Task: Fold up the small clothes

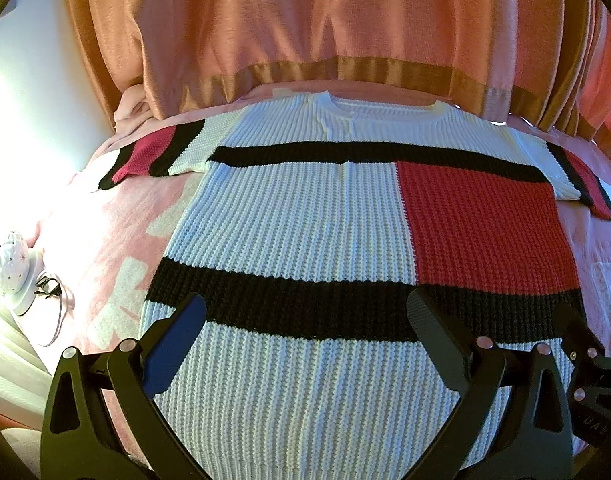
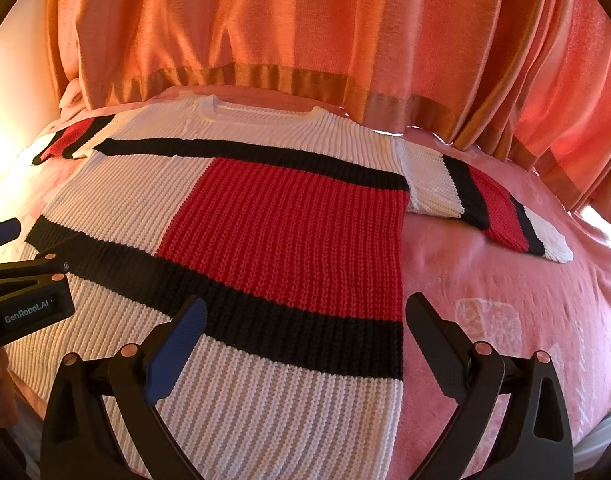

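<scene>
You held the left gripper (image 1: 305, 320) with its fingers spread wide and nothing between them, above the lower body of the knit sweater (image 1: 305, 220). The sweater lay flat on the pink blanket (image 2: 505, 280), sleeves out, collar far ahead of the fingertips. Your right gripper (image 2: 305, 320) was spread too, straddling the sweater's right side edge near the hem.
</scene>
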`<state>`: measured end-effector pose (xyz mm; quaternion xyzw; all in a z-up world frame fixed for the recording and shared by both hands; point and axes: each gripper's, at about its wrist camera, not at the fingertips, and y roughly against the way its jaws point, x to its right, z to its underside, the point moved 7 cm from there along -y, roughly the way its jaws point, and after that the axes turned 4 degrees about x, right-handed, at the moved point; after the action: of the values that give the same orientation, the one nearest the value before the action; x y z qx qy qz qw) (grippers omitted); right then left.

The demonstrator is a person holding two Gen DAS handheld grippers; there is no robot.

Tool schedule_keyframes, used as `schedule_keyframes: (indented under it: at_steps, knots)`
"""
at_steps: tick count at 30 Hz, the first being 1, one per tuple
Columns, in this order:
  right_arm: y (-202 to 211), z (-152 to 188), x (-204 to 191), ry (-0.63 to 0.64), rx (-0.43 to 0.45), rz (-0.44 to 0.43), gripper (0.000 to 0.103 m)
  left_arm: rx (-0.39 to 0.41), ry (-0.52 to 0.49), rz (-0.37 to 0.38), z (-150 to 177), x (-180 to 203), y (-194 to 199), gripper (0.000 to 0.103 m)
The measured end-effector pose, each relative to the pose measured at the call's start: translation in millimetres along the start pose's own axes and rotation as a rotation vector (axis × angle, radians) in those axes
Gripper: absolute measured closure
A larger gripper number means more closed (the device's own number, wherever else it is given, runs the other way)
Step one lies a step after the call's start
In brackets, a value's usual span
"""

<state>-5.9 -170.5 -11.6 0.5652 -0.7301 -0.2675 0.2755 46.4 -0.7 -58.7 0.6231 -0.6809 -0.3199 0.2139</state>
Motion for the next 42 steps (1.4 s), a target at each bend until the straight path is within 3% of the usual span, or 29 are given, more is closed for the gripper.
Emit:
schedule_keyframes:
  at_steps: [42]
  knots:
    - [-0.9, -0.3, 6.6, -0.021, -0.008, -0.005, 0.005, -0.009, 0.004, 0.011, 4.6, 3.4, -2.5, 0.005]
